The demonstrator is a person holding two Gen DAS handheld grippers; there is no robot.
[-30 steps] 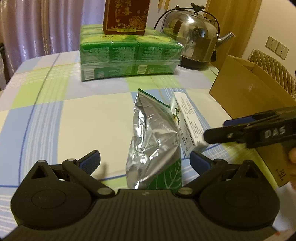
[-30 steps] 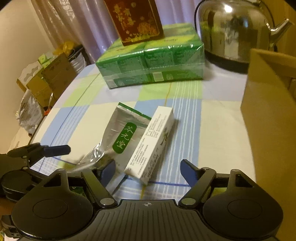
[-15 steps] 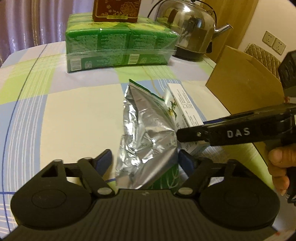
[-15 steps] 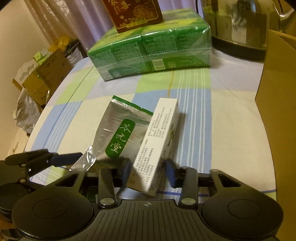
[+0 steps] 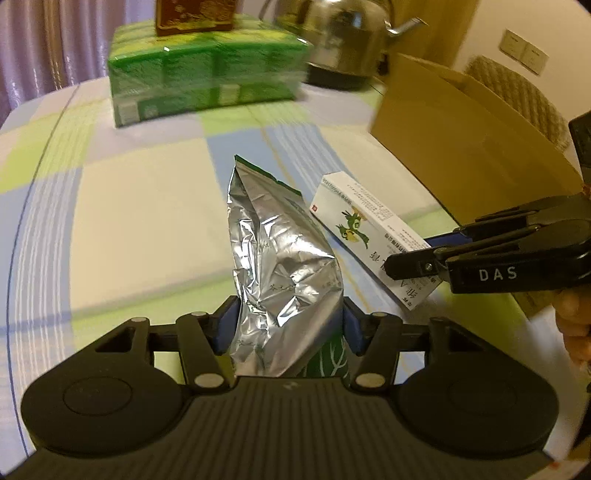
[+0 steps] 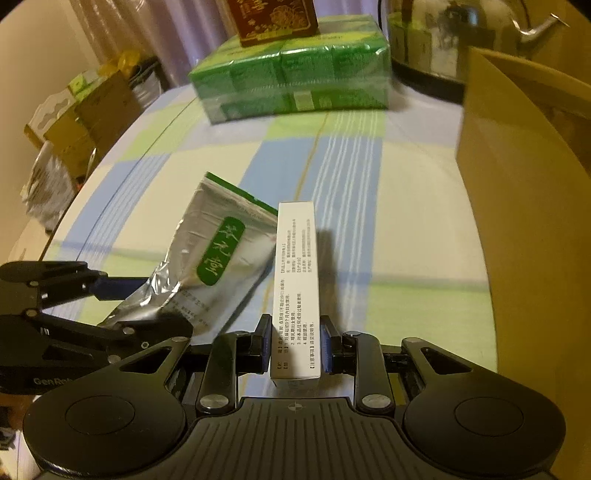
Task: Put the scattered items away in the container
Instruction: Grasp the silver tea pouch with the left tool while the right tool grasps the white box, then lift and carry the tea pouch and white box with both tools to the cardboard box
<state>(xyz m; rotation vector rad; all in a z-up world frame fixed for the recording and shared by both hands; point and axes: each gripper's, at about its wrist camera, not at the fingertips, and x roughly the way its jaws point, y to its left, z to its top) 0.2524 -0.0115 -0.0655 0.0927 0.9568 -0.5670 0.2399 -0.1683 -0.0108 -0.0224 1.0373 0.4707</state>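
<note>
Two views are being given, and the left wrist view is taken first. The left gripper is being seen closed narrowly on the silver foil pouch, whose lower end is being hidden behind the gripper body at the bottom of the frame. At centre right the white carton is being held by the right gripper; its near end is being covered by that gripper's dark fingers, and whether it is touching the tablecloth cannot be told. The cardboard box is being cut off at the right edge. In the upper part of the frame, the green pack, the red-brown box upon it and the kettle are being blurred and cropped by the top edge. Open cloth is being left across the left half.

In the right wrist view, the right gripper is being shown shut narrowly on the white carton, which is pointing away up the centre. The foil pouch is lying just left of it, its lower corner being masked by the left gripper at lower left. The cardboard box is filling the right side, its interior being out of sight. Bare cloth is being left between carton and box wall.
</note>
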